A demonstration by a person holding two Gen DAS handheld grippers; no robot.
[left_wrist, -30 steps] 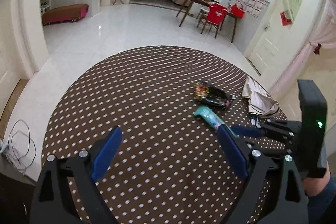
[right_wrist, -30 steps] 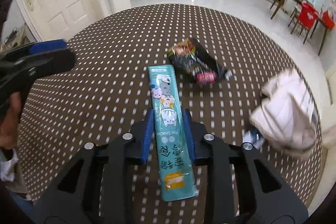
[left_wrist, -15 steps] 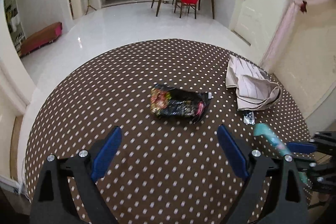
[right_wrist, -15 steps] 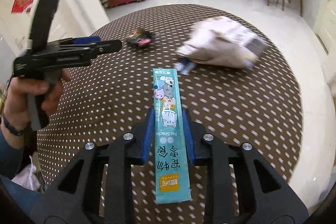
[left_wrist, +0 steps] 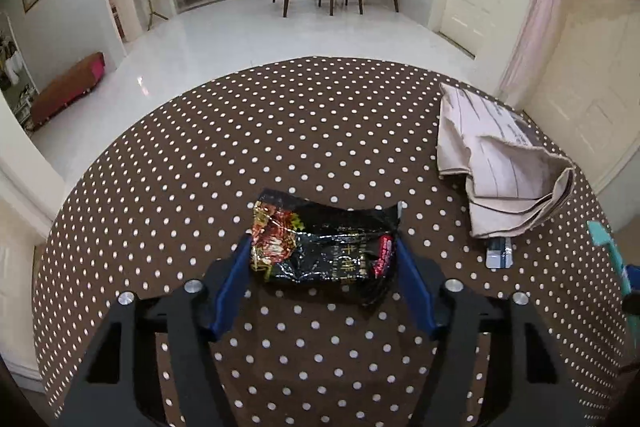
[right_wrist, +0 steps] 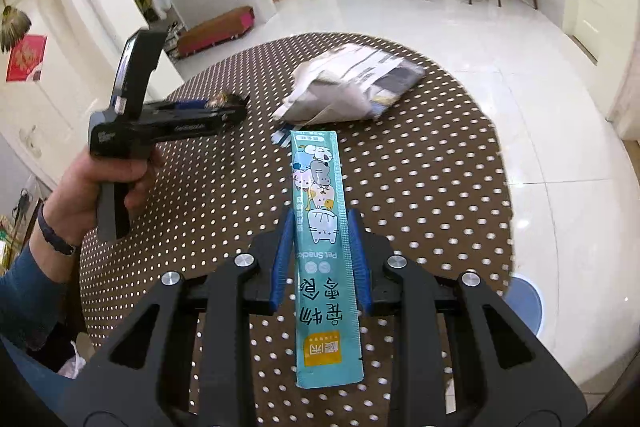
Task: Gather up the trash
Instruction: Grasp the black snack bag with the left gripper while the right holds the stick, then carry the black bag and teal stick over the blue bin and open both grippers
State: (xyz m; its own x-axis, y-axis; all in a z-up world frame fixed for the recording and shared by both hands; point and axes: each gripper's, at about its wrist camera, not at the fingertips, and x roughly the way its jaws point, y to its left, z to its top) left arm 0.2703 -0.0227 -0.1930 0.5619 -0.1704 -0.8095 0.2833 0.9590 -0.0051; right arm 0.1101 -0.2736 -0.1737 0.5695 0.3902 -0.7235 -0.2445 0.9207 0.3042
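Pinching the teal pet-snack sachet (right_wrist: 325, 239) between your right gripper (right_wrist: 320, 259) fingers, you have one piece of trash up off the dotted surface (left_wrist: 248, 131). Your left gripper (left_wrist: 324, 287) fingers are closing around the black snack wrapper (left_wrist: 324, 247), which lies between them, not yet squeezed. Beyond the fingers, the crumpled paper (left_wrist: 496, 163) and a small packet (left_wrist: 499, 255) beside it remain to collect.
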